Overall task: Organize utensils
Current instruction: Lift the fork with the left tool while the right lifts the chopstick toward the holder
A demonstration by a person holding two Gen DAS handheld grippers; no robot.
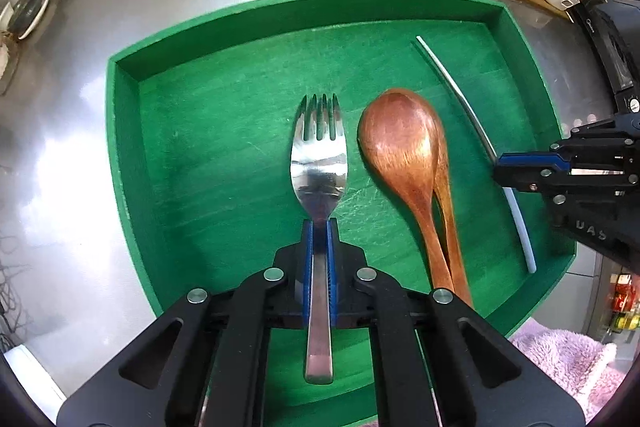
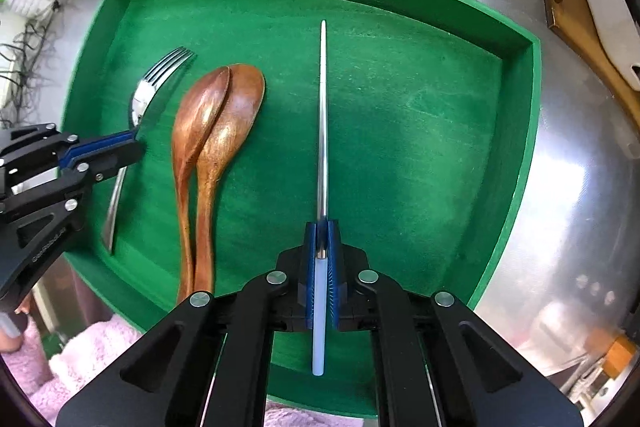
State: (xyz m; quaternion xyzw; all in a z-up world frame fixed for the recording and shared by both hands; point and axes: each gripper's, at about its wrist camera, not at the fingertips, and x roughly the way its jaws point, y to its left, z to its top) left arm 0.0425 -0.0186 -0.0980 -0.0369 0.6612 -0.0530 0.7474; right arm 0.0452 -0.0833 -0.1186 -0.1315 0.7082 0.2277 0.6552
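A: Left gripper (image 1: 319,227) is pinched on the metal fork (image 1: 319,151), neck of the handle between the blue pads, tines pointing straight ahead along the fingers.

B: And the right gripper (image 2: 322,229)?

A: Clamped on the knife (image 2: 323,115), where the steel blade meets the pale handle. Long axis runs dead ahead too.

B: Where's everything sitting?

A: All over the green tray (image 1: 124,131). Two wooden spoons (image 1: 404,155) lie nested between fork and knife, roughly parallel (smooth reddish wood, oval bowls). Fork just left of them, knife well right.

B: Lifted or resting?

A: Can't tell. Tray's painted wood, scuffed, on brushed steel.
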